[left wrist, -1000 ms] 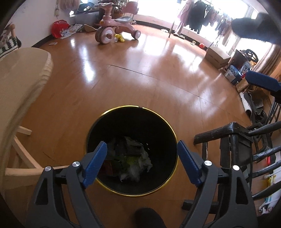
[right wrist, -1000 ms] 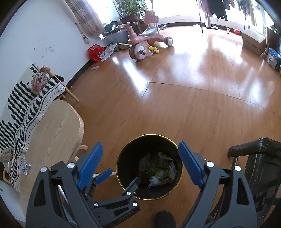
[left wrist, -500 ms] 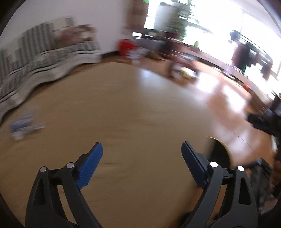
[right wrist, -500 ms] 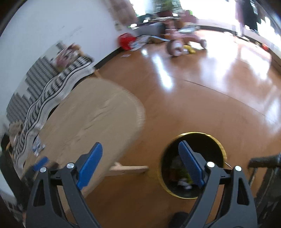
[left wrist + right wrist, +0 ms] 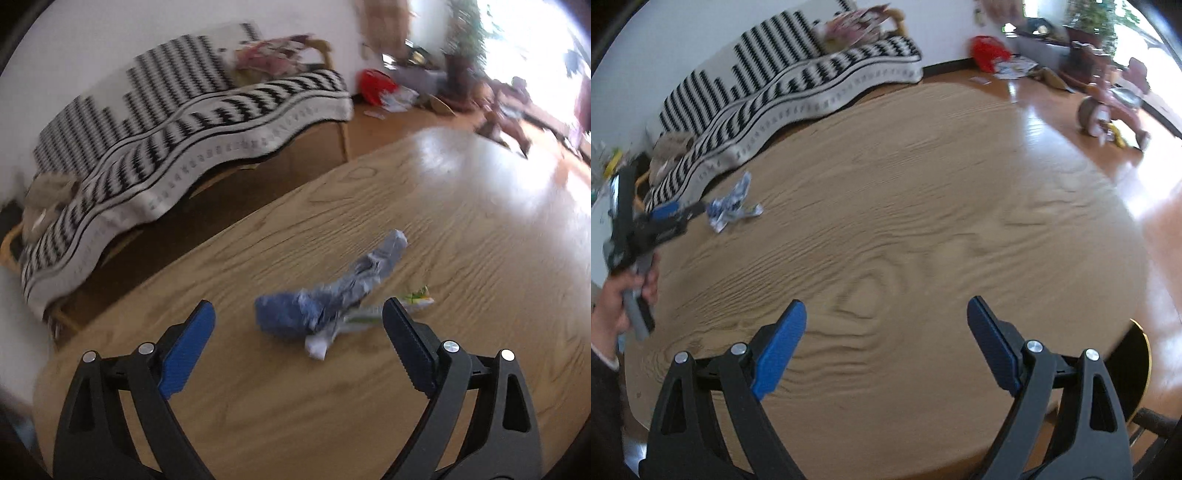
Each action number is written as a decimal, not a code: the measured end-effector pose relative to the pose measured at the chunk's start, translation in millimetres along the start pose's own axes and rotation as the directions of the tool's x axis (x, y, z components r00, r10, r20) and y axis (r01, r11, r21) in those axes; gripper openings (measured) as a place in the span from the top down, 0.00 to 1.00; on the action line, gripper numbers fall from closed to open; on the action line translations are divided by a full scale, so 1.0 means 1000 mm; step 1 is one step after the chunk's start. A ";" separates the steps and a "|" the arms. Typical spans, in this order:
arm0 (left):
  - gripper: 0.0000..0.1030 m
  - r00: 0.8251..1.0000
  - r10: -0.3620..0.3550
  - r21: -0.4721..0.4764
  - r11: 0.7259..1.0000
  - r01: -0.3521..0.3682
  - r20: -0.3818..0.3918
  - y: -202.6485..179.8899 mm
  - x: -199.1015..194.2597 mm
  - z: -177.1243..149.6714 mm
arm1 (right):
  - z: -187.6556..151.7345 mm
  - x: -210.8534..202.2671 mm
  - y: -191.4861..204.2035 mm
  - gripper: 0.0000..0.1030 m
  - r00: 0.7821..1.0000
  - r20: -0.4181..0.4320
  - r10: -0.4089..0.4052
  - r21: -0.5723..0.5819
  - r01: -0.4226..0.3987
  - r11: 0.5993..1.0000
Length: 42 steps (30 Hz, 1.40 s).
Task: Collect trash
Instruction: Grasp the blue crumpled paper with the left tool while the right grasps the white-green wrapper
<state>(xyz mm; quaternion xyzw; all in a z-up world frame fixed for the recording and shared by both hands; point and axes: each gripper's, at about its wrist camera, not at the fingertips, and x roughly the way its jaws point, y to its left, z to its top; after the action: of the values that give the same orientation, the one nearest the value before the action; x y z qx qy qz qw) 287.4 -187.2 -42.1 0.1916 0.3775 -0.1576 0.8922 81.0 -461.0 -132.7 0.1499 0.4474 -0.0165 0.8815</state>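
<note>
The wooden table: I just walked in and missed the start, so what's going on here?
A person is clearing trash with a handheld gripper in each hand. The left gripper is open over the wooden table, pointed at the crumpled blue-grey wrapper, not yet gripping it. The right gripper hangs open and empty above bare tabletop. The black bin shows past the table's edge.

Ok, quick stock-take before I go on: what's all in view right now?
Crumpled blue-grey paper wrapper: one, on the table, ahead of the left gripper.
White-green scrap: one, beside that wrapper.
Round light wooden table: one, centre.
Black bin with gold rim: one, on the floor past the table's right edge.
Black-and-white striped blanket: one, over the sofa by the wall.
Red bag: one, by the wall.
Pink tricycle: one, far floor.
Left gripper: open, empty.
Right gripper: open, empty.
</note>
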 end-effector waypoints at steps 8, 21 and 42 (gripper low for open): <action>0.16 0.995 -0.097 0.183 0.978 0.102 -0.037 -0.036 0.055 0.014 | 0.005 0.038 0.030 0.17 0.998 -0.036 0.042 -0.007 -0.042 0.999; 0.81 0.993 -0.122 -0.121 0.985 0.122 0.010 0.050 0.011 -0.009 | 0.027 0.108 0.149 0.13 1.000 -0.016 0.021 -0.349 -0.025 0.937; 0.82 0.989 -0.117 -0.349 0.934 0.079 -0.090 0.032 -0.099 -0.124 | 0.055 0.130 0.207 0.92 0.990 -0.099 0.103 -0.441 -0.136 0.887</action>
<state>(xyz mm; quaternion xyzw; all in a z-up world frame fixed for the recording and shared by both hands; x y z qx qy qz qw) 159.5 -88.0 -42.2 0.0218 0.4565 -0.1227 0.8810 235.5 -265.3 -153.7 -0.0283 0.4609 0.1464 0.8748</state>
